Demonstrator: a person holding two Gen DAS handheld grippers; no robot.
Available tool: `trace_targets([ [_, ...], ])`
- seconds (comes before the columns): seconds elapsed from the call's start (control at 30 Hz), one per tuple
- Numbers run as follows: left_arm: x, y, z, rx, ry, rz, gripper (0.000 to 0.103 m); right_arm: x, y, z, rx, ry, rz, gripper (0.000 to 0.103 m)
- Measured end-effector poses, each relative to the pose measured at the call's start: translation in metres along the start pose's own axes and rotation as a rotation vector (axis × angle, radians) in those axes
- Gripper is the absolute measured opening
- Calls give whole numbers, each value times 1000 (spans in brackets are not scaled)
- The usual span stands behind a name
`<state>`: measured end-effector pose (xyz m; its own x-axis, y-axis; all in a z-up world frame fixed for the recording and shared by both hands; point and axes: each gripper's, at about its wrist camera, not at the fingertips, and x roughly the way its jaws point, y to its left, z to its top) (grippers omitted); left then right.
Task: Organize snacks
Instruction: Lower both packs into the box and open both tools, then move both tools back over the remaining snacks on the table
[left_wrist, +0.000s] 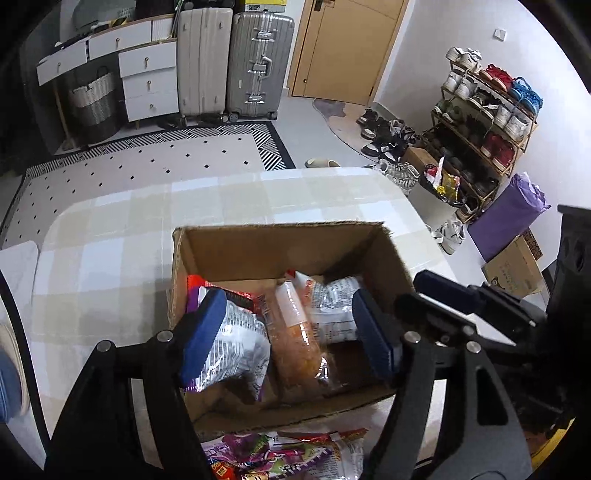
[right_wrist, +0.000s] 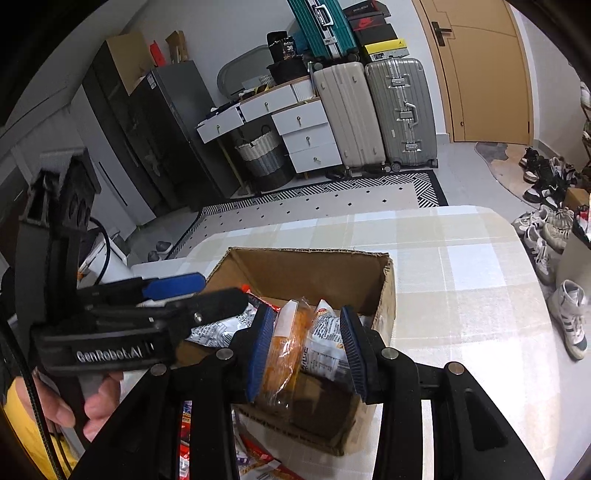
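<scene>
The left hand-held gripper (left_wrist: 288, 332) is filling the lower part of its frame, jaws standing open above the cardboard box (left_wrist: 280, 243), gripping nothing. The right hand-held gripper (right_wrist: 306, 350) is hovering over the same box with its pads nearly closed; whether they are pinching the orange snack bag (right_wrist: 286, 343) between them I cannot tell. The box is sitting mid-frame on the checked bench (left_wrist: 110, 229), holding silver packets (left_wrist: 236, 347). More snack packs (left_wrist: 280, 458) are lying at the bottom edge, outside it. Both tools are crowding one opening, so they are risking a collision or tipping the box.
</scene>
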<state>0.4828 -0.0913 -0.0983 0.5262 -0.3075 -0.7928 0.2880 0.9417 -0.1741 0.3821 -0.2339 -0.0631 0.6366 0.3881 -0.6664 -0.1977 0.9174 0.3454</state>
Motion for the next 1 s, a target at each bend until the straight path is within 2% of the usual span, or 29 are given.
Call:
trace_targets([
  [0.17, -27, -7, 2, 9, -32, 15, 69, -18, 0, -3, 3, -15, 8, 39],
  [0.4, -81, -23, -18, 32, -98, 41, 73, -60, 17, -10, -13, -57, 20, 43],
  [0.63, -151, -38, -57, 5, -158, 12, 78, -119, 49, -25, -54, -122, 43, 44],
  [1.0, -259, -51, -123, -6, -256, 13, 80, -197, 106, -63, -120, -199, 77, 49],
])
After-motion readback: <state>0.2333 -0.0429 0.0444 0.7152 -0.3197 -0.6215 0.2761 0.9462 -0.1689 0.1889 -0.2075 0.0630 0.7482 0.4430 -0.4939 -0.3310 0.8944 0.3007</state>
